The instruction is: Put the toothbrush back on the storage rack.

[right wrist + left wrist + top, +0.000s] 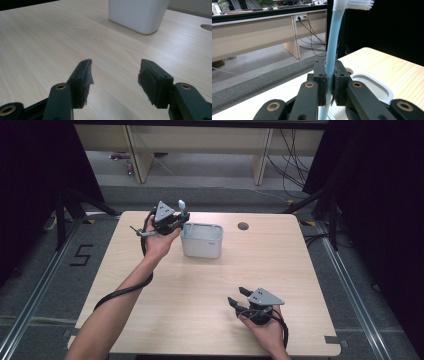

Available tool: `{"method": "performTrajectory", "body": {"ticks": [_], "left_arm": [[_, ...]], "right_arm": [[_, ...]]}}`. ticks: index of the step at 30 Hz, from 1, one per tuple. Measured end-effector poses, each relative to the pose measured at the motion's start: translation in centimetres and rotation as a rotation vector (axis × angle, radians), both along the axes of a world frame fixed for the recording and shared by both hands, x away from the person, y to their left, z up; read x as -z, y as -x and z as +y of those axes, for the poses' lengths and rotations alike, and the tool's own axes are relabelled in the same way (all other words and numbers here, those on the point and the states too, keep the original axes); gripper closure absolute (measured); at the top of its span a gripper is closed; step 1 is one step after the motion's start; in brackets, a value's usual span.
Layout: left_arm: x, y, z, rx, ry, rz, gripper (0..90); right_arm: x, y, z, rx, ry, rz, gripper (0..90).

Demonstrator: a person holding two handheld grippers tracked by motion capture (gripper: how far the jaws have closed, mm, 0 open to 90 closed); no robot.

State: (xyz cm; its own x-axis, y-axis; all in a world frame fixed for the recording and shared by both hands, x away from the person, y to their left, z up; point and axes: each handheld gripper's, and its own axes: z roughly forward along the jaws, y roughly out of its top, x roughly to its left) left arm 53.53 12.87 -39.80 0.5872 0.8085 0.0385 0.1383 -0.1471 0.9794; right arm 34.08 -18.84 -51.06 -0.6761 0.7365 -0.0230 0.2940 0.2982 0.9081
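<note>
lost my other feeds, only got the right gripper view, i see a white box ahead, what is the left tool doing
Observer: The left tool is shut on a light blue toothbrush, handle upright, bristles at the top.
Operator: where is it relative to the box
Observer: In the high view it is held at the far left corner of the white container, toothbrush head above the rim.
Operator: anything in the box
Observer: From the high view the inside looks empty, though I cannot see its bottom fully.
</note>
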Motion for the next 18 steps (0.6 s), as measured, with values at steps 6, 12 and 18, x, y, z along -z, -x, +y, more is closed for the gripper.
{"method": "performTrajectory", "body": {"ticks": [6, 12, 18], "left_arm": [[0.4, -0.1, -0.2, -0.002, -0.009, 0.010, 83.0], [0.6, -0.2, -0.4, -0.003, -0.014, 0.020, 83.0], [1.1, -0.2, -0.4, -0.004, -0.019, 0.035, 83.0]], "right_arm": [[0.0, 0.0, -0.1, 0.002, 0.005, -0.006, 44.0], [0.0, 0.0, -0.1, 0.000, -0.001, -0.006, 43.9], [0.0, -0.1, -0.1, -0.004, 0.002, -0.010, 43.8]]}}
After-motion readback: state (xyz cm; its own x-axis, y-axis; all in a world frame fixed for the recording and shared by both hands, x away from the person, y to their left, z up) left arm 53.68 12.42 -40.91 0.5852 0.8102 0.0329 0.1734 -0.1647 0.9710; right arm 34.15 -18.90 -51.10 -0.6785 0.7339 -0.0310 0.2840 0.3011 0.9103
